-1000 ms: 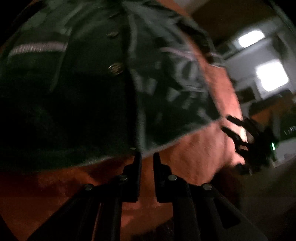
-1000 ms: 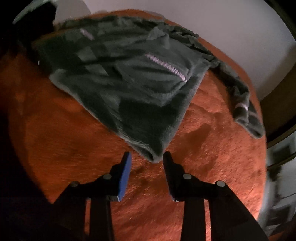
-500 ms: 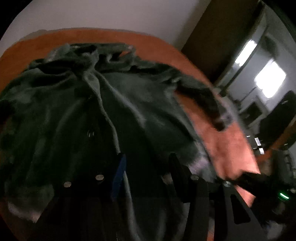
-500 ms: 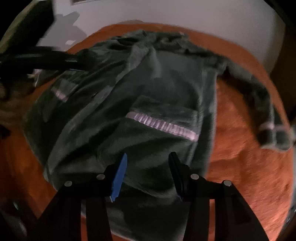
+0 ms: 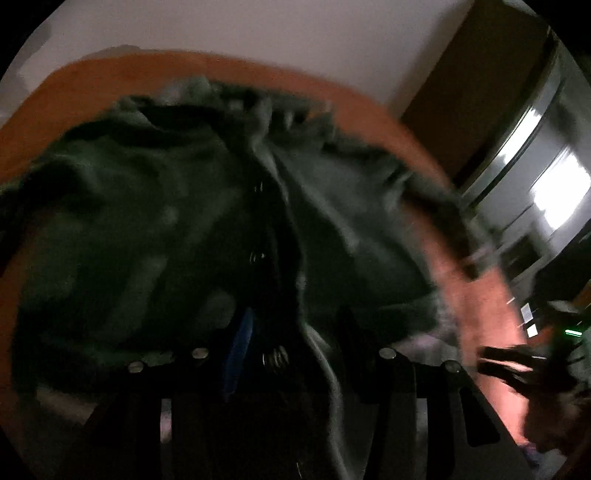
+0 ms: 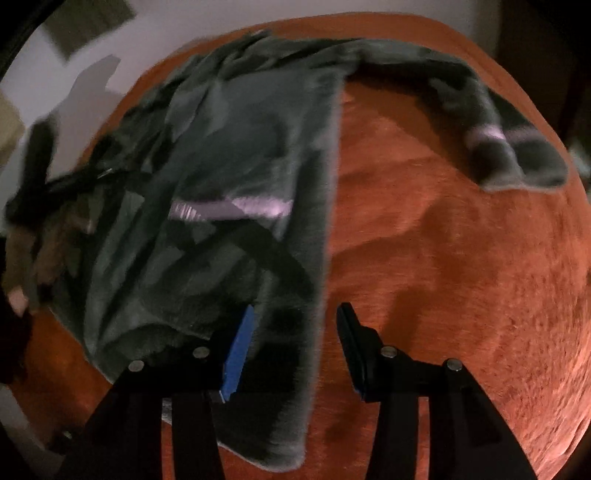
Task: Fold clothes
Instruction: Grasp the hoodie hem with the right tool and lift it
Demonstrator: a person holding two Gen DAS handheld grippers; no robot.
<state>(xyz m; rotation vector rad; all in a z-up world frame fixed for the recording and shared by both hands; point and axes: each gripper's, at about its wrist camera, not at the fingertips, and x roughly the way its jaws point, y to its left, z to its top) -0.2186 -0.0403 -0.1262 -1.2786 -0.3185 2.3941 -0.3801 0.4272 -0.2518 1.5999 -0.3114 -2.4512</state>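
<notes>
A dark green fleece jacket (image 5: 155, 229) with snap buttons down its front lies spread on an orange surface (image 5: 476, 280). My left gripper (image 5: 293, 332) hovers open over the button placket near the hem, holding nothing. In the right wrist view the jacket (image 6: 236, 155) shows a pale pink pocket stripe (image 6: 236, 208), and one sleeve (image 6: 513, 147) stretches to the far right. My right gripper (image 6: 293, 332) stands open above the jacket's right side edge, its fingers apart with cloth under the left one only. Both views are dim and blurred.
The orange surface (image 6: 443, 258) runs wide to the right of the jacket. A white wall (image 5: 258, 33) stands behind it. The other gripper and a hand (image 6: 40, 206) show at the left of the right wrist view. A bright window (image 5: 557, 195) and furniture lie far right.
The left gripper opened and both rose from the hem corners to hover over the jacket, which now lies spread flat. The right gripper drifted toward the jacket's right edge.
</notes>
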